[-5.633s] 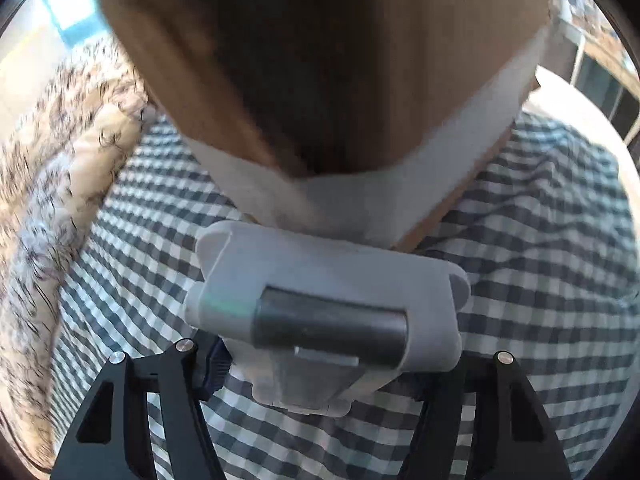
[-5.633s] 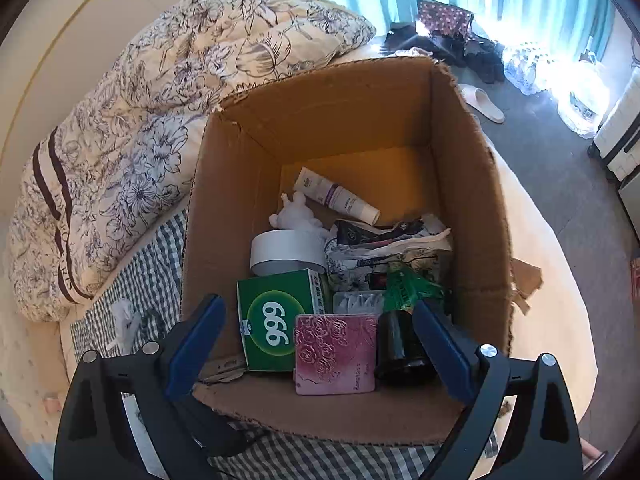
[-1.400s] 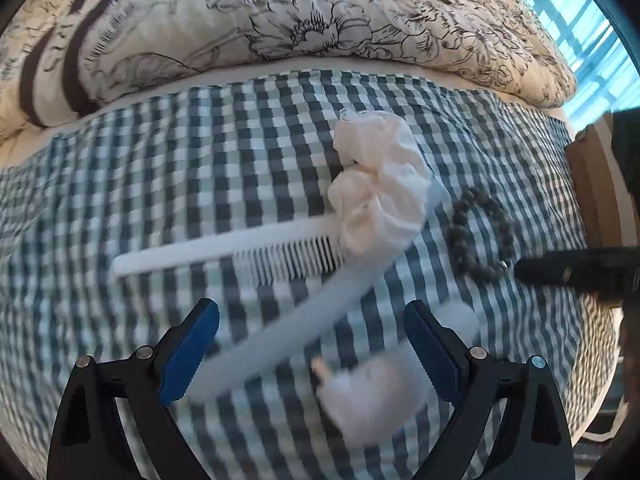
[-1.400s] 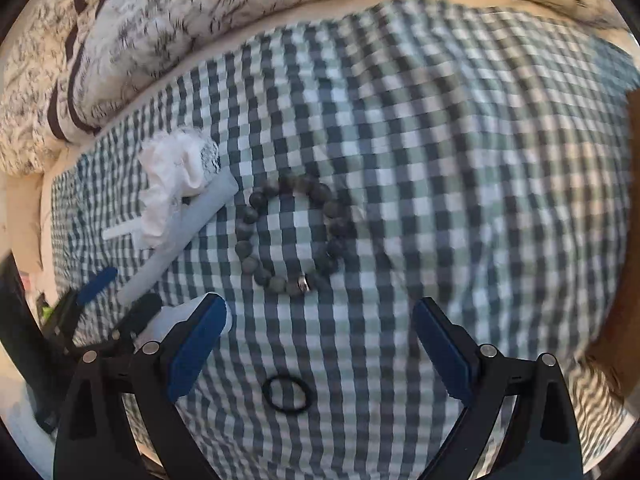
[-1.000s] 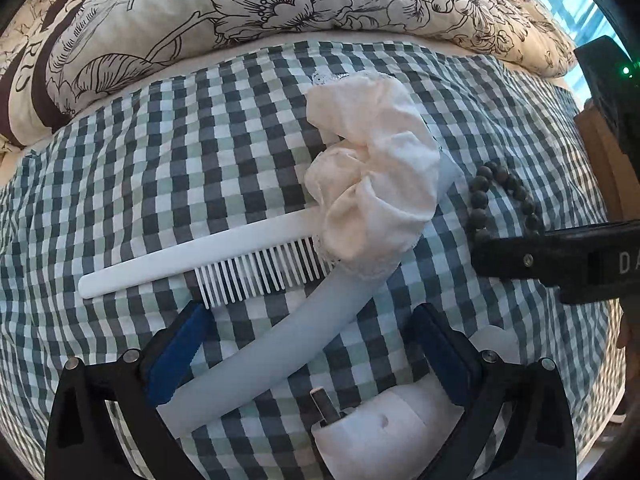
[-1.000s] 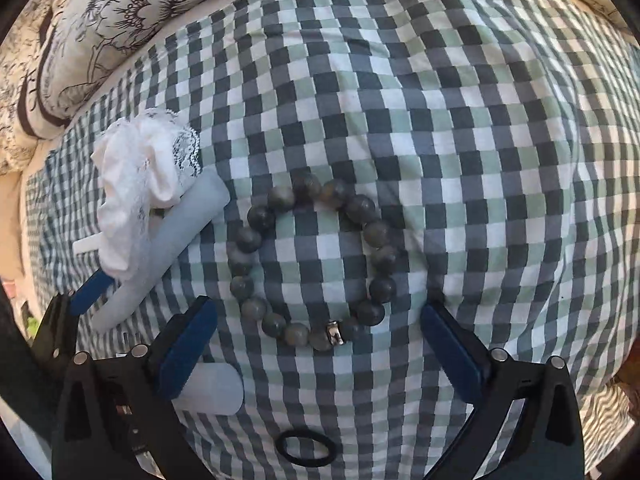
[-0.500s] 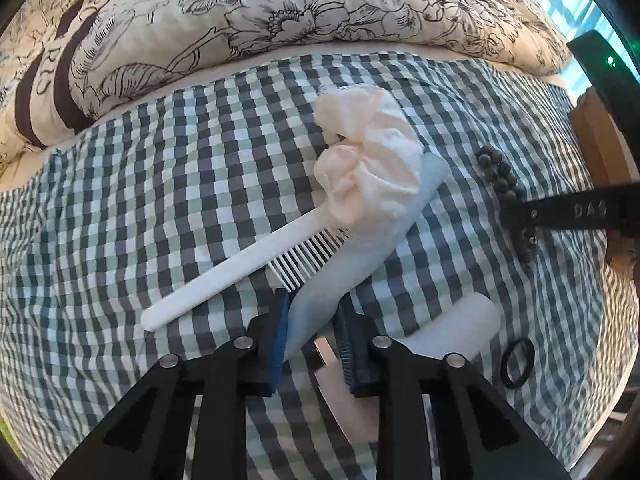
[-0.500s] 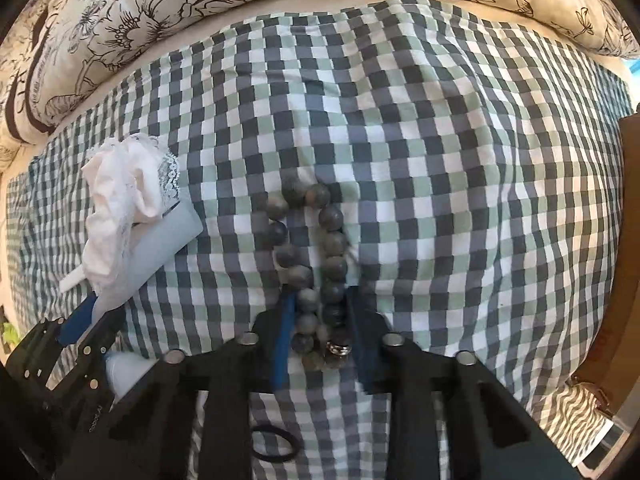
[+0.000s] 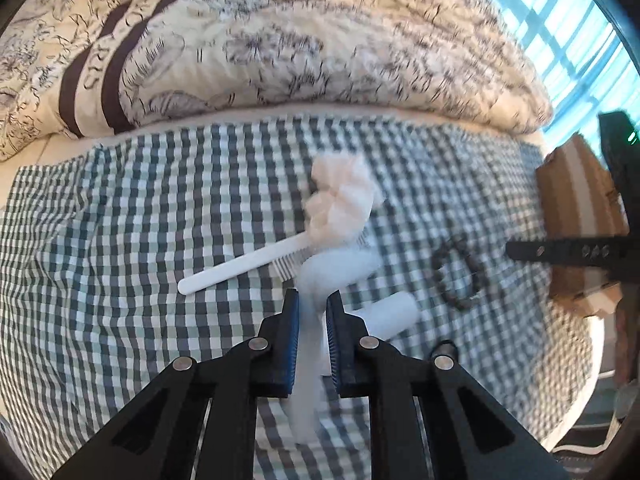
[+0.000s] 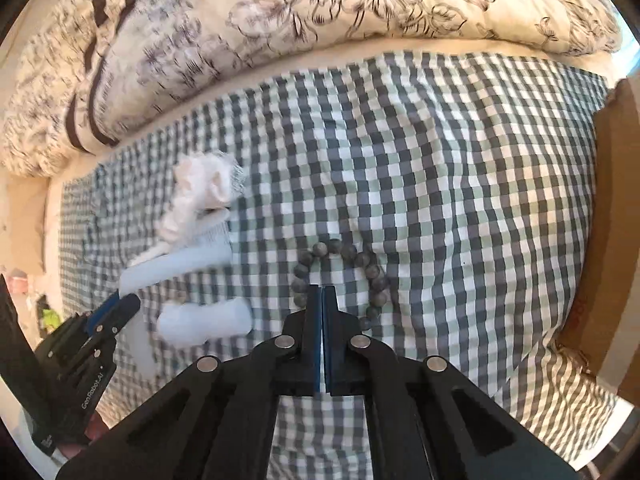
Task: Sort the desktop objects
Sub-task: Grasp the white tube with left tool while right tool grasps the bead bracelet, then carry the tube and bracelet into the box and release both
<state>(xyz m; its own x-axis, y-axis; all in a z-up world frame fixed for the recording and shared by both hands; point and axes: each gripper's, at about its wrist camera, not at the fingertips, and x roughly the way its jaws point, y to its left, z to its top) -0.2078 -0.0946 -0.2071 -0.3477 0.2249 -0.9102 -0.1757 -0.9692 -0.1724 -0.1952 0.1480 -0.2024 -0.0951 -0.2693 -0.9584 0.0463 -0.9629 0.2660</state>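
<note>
My left gripper (image 9: 312, 300) is shut on one end of a long pale, translucent strip (image 9: 340, 272), which is lifted off the checked cloth (image 9: 160, 208); the strip also shows in the right wrist view (image 10: 176, 268). A white comb (image 9: 240, 268) lies under a cream scrunchie (image 9: 340, 204). A white plug-like piece (image 9: 384, 312) rests near the strip. My right gripper (image 10: 322, 294) is shut, pad against pad, with nothing seen between them. The grey bead bracelet (image 10: 340, 252) lies round on the cloth beyond its tips, partly hidden by them.
A flowered quilt (image 9: 280, 48) is heaped along the far side of the checked cloth. A cardboard box (image 9: 576, 216) stands at the right edge; its wall (image 10: 612, 240) is also near my right gripper. The bed's edge curves away at the lower right.
Both grippers closed from wide open and rose. The left one took hold of the pale strip and lifted it. The bracelet, squeezed narrow half a second ago, is round again.
</note>
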